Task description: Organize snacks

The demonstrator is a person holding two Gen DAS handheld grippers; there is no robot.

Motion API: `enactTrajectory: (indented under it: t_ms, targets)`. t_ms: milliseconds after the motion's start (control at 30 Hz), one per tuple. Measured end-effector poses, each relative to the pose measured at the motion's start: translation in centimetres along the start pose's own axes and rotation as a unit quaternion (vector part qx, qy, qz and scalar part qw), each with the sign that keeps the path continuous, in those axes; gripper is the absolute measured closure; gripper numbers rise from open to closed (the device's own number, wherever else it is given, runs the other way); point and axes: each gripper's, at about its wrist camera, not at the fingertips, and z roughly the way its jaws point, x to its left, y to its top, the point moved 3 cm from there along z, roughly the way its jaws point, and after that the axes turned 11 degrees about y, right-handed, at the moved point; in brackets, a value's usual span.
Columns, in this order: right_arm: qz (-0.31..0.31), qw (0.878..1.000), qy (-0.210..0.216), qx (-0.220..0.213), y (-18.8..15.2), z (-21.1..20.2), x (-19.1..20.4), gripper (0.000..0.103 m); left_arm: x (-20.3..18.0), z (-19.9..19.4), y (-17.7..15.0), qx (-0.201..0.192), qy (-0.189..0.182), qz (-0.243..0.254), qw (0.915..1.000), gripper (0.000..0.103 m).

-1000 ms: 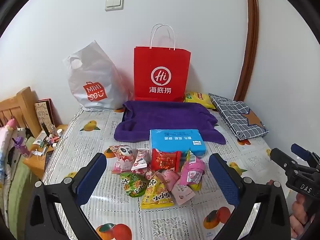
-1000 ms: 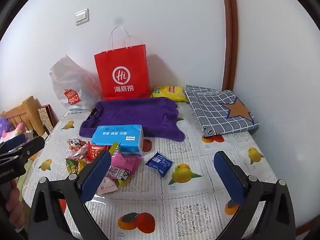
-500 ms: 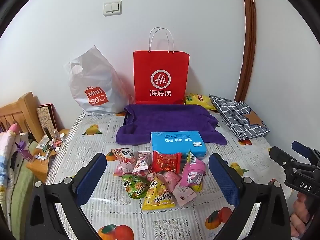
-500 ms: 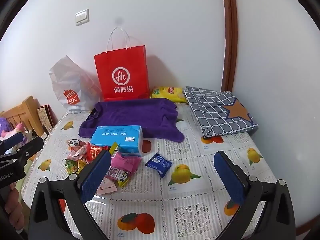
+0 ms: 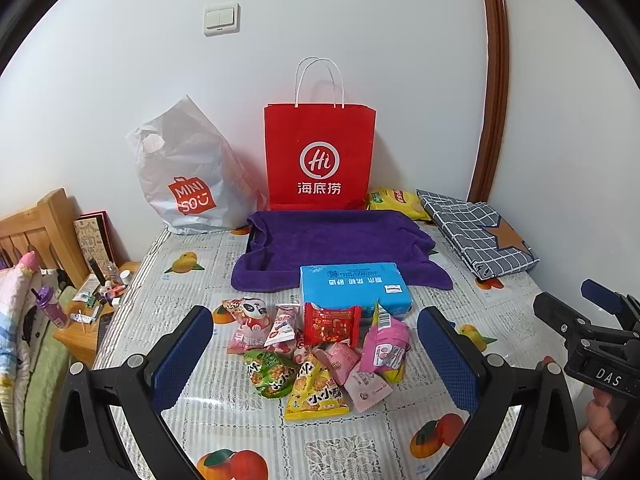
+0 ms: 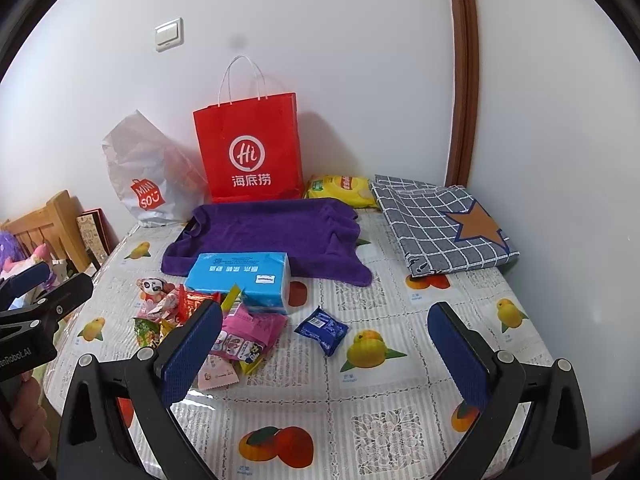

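Now | left gripper (image 5: 316, 354) wide, empty | right gripper (image 6: 326, 344) wide, empty

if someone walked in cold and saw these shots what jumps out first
The bright red paper bag standing upright against the white wall at the back of the table, with a purple towel spread in front of it. Nearer, a jumble of colourful snack packets lies by a blue tissue pack, framed by the open left hand-held gripper.
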Motion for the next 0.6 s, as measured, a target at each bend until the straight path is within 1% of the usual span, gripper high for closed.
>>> enactTrajectory:
  t_ms: [600]
  targets:
    - [0.007, 1.0, 0.006, -0.007, 0.01, -0.36, 0.04, 0.001, -0.59, -0.34, -0.23, -0.003, 0.006, 0.005, 1.0, 0.0]
